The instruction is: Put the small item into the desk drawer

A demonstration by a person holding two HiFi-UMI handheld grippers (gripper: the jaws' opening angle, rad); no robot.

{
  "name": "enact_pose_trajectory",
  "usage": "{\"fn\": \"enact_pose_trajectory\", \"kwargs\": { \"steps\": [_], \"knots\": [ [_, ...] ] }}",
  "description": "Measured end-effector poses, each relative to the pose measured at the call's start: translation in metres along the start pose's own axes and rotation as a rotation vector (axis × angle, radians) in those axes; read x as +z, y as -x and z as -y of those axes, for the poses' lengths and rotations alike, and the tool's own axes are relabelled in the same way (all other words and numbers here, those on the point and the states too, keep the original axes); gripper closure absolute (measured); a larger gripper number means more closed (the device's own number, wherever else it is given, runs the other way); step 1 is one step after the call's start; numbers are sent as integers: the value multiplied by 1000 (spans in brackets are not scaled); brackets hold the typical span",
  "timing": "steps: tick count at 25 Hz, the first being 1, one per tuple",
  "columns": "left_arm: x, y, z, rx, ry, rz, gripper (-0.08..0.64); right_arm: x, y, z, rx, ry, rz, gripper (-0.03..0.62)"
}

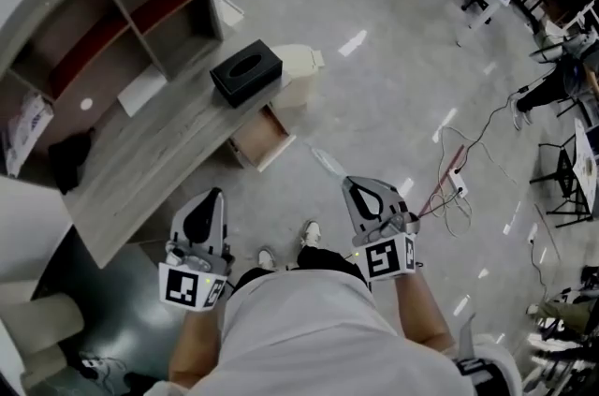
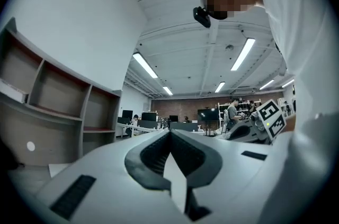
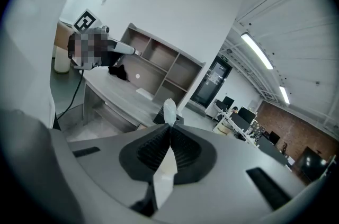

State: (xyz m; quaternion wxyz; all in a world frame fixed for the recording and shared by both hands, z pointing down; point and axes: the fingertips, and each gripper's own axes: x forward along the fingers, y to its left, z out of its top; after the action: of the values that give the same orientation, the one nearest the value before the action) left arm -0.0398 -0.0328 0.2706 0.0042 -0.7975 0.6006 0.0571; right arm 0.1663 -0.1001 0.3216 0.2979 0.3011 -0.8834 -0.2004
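My right gripper (image 1: 349,185) is shut on a small clear plastic packet (image 1: 328,163) that sticks out past its tips. In the right gripper view the packet (image 3: 169,110) stands pinched between the closed jaws (image 3: 169,126). The desk drawer (image 1: 265,135) hangs open under the grey desk (image 1: 150,151), ahead and left of the packet, roughly a step away. My left gripper (image 1: 214,196) is held low near the desk's front edge. Its jaws (image 2: 169,134) are together and I see nothing in them.
A black tissue box (image 1: 245,72) sits on the desk's right end, with a white bin (image 1: 301,69) beside it. A shelf unit (image 1: 103,10) stands at the desk's back. Cables and a power strip (image 1: 458,183) lie on the floor to the right. My shoes (image 1: 310,233) are below.
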Motion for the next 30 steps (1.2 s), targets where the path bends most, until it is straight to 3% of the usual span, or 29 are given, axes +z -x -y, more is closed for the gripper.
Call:
{"fn": "enact_pose_trajectory", "kwargs": {
  "steps": [6,17,30],
  "knots": [
    [10,-22,-4,100,-70,-5,543,-9,-33,28,82,34,58,568],
    [-14,-22,-6,244,-18,-47,543,-32,-70,25,239,92,46,568],
    [-41,-7,-9,282,14,-108,543,-48,-98,2,320,161,-10,568]
  ]
}}
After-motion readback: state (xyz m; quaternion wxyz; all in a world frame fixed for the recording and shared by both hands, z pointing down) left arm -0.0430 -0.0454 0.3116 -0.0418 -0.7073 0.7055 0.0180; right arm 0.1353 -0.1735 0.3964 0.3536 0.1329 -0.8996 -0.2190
